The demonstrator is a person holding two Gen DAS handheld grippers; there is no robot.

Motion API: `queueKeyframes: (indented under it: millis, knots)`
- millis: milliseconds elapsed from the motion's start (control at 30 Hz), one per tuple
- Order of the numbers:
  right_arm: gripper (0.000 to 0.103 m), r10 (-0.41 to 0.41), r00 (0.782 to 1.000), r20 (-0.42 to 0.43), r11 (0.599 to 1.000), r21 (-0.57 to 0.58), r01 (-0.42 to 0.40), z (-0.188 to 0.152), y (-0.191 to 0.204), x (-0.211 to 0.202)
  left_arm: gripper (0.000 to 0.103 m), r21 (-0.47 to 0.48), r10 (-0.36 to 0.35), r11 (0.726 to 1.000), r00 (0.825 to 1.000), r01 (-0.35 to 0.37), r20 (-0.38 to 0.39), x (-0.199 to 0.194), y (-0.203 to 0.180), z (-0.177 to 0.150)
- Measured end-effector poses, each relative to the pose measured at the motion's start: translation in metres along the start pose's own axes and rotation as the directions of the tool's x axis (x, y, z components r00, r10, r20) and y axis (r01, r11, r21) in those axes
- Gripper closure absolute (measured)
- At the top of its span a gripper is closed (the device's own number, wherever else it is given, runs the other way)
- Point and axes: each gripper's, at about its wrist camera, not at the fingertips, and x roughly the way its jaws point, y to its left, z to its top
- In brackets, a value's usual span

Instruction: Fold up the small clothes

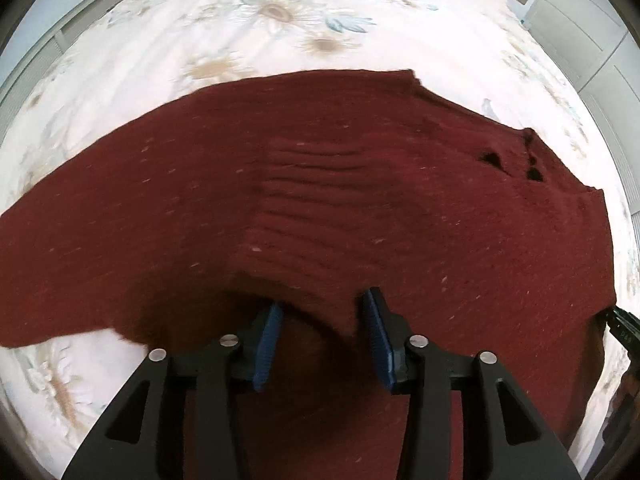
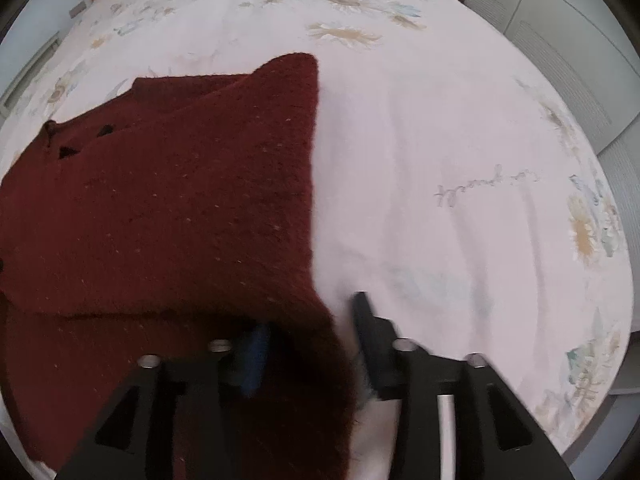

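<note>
Sweater (image 1: 320, 208) lies on the bed (image 1: 280, 32), spread across it in front of me. My left tongs (image 1: 320, 320) sit over its near part, a ribbed edge of the knit between the two pads, pads apart and not pressing. My right tongs (image 2: 308, 320) sit at the sweater's right edge (image 2: 312, 200): left finger (image 2: 252, 352) partly under the knit, right finger (image 2: 368, 336) over bare bed just beside it, a hanging corner between them. In the right wrist view the sweater fills the left half, bed to the right and behind. Cupboard doors (image 2: 560, 40) stand beyond the bed, far right.
</note>
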Motion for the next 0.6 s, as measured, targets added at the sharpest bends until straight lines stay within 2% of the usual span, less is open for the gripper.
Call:
queueKeyframes:
  millis: [67, 167, 233, 300, 433, 567, 600]
  knots:
    - [0.036, -0.001, 1.0, 0.013, 1.0, 0.006, 0.001, -0.001, -0.004, -0.009, 0.05, -0.004, 0.017, 1.0, 1.0, -0.017, 0.007, -0.007, 0.002, 0.0]
    - [0.023, 0.001, 0.999, 0.032, 1.0, 0.007, -0.002, 0.002, -0.007, -0.028, 0.025, 0.004, 0.035, 0.999, 0.998, -0.035, 0.044, -0.024, 0.003, -0.002]
    - [0.023, 0.008, 0.998, 0.057, 1.0, -0.008, -0.008, 0.005, -0.003, -0.043, 0.008, 0.009, 0.028, 1.0, 0.997, -0.028, 0.076, -0.036, 0.001, -0.003]
    - [0.021, 0.012, 0.997, 0.071, 1.0, -0.026, -0.01, 0.008, 0.003, -0.054, 0.002, 0.021, 0.018, 1.0, 0.994, -0.021, 0.109, -0.047, -0.007, 0.001]
    - [0.017, 0.036, 0.993, 0.112, 0.996, -0.081, -0.027, 0.01, 0.023, -0.07, 0.001, 0.06, 0.002, 0.998, 0.988, -0.011, 0.156, -0.058, -0.028, 0.005]
    - [0.0, 0.069, 0.988, 0.141, 0.988, -0.148, -0.048, 0.02, 0.061, -0.065, 0.001, 0.117, -0.034, 0.993, 0.984, 0.014, 0.173, -0.048, -0.055, 0.003]
    - [0.0, 0.079, 0.986, 0.149, 0.984, -0.167, -0.054, 0.019, 0.072, -0.065, 0.001, 0.136, -0.044, 0.991, 0.984, 0.02, 0.175, -0.04, -0.064, 0.001]
